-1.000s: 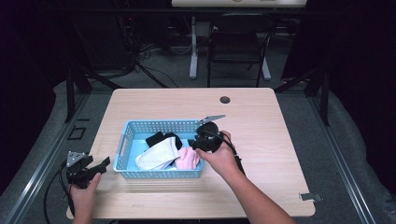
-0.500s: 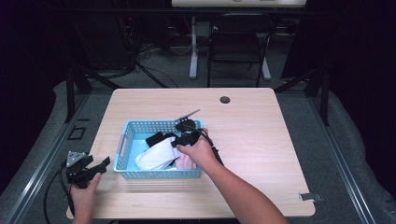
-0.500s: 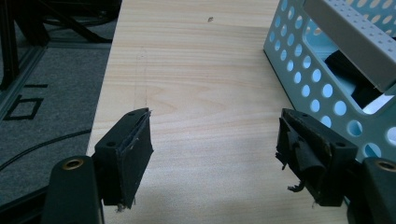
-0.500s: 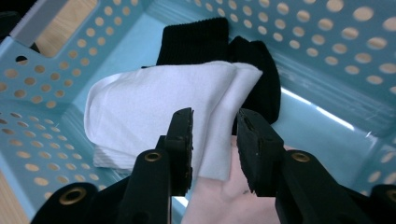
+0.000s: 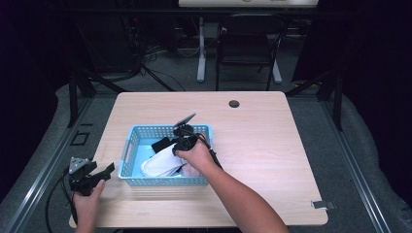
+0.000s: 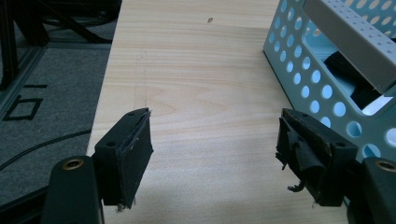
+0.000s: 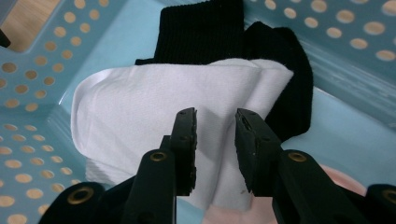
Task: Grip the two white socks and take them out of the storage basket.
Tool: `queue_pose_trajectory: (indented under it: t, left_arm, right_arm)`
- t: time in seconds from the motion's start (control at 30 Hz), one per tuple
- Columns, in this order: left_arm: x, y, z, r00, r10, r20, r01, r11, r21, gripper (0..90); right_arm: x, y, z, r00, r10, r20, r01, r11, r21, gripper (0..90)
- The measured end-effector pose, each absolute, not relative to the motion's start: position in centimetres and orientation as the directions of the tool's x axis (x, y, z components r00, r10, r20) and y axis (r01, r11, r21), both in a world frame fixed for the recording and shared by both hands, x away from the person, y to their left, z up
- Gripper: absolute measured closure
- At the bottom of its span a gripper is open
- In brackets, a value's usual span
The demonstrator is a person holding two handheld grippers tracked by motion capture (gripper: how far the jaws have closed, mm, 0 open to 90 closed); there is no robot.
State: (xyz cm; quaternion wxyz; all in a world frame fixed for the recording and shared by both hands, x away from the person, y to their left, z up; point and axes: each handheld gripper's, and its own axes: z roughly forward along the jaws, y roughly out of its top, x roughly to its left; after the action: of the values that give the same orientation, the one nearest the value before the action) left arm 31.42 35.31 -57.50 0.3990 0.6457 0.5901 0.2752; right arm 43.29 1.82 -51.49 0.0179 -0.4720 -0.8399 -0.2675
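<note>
A light blue perforated basket [image 5: 125, 156] stands on the wooden table. In it lie a white sock [image 5: 159, 164], a black sock [image 5: 161, 144] and something pink [image 7: 337, 176]. My right gripper [image 5: 171, 151] reaches down into the basket. In the right gripper view its jaws [image 7: 215, 122] stand a narrow gap apart just over the white sock [image 7: 135, 102], with the black sock [image 7: 201, 32] beyond. They have just been closing, with the white sock's fabric under the gap; the pads do not visibly pinch it. My left gripper [image 5: 104, 171] rests open at the table's front left corner.
In the left gripper view, the left gripper [image 6: 215, 154] has bare tabletop [image 6: 201, 93] between its jaws and the basket's wall [image 6: 299, 70] to their right. A round cable hole [image 5: 234, 104] sits near the table's far edge. A chair [image 5: 245, 48] and cables stand behind the table.
My right gripper has moved left and down, from the basket's right rim into the basket over the white sock. The left gripper has stayed where it was.
</note>
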Motion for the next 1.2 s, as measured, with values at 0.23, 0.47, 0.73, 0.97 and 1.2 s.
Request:
queue_pose_trajectory:
  t: [0.23, 0.47, 0.73, 0.97, 1.2]
  left_arm:
    - [31.4, 35.3, -57.5, 0.153, 0.981, -0.116, 0.543, 0.014, 0.840, 26.5]
    - [31.4, 35.3, -57.5, 0.151, 0.982, -0.117, 0.543, 0.017, 0.840, 26.4]
    - [31.4, 35.3, -57.4, 0.152, 0.982, -0.113, 0.548, 0.011, 0.836, 26.4]
    - [31.4, 35.3, -57.4, 0.151, 0.982, -0.113, 0.548, 0.012, 0.836, 26.4]
    - [31.4, 35.3, -57.5, 0.149, 0.982, -0.116, 0.543, 0.017, 0.840, 26.4]
  right_arm:
    - [43.5, 2.4, -52.1, -0.548, 0.781, 0.299, 0.810, 0.406, 0.423, 87.0]
    - [41.7, 2.7, -50.4, -0.642, 0.732, 0.228, 0.708, 0.451, 0.543, 88.5]
    - [38.6, 3.4, -47.7, -0.752, 0.650, 0.110, 0.521, 0.484, 0.703, 88.6]
    - [37.0, 3.5, -46.0, -0.774, 0.631, 0.061, 0.438, 0.462, 0.771, 88.6]
    - [35.0, 1.6, -43.5, -0.764, 0.645, 0.026, 0.346, 0.375, 0.860, 88.6]
